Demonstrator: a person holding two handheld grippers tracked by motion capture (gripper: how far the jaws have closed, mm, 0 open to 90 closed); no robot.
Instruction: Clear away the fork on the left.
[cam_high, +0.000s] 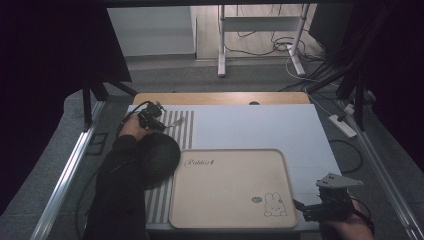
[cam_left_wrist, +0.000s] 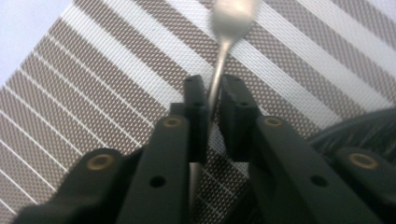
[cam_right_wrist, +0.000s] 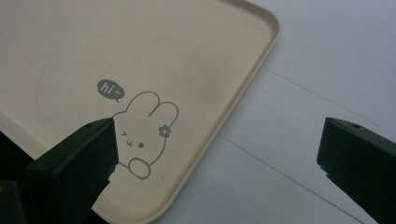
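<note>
A thin silver utensil (cam_left_wrist: 219, 70) lies on the brown-and-white striped placemat (cam_left_wrist: 116, 84) at the table's far left, its blurred head pointing away from the jaws. My left gripper (cam_left_wrist: 213, 93) is shut on its handle, both pads pressing the metal; in the high view that gripper (cam_high: 159, 122) sits over the placemat (cam_high: 184, 127) with the utensil (cam_high: 177, 121) sticking out to its right. My right gripper (cam_right_wrist: 217, 144) stands open above the near right corner of the beige tray (cam_right_wrist: 116, 46), nothing between its jaws. From above, it (cam_high: 302, 210) hovers beside the tray (cam_high: 225, 185).
The tray carries a printed rabbit (cam_high: 275, 205) and lies on a white table cover (cam_high: 250, 125). The person's head (cam_high: 157, 157) leans over the placemat's left part. A wooden table edge (cam_high: 220, 97) runs along the back; cables and a power strip (cam_high: 342, 125) lie on the floor right.
</note>
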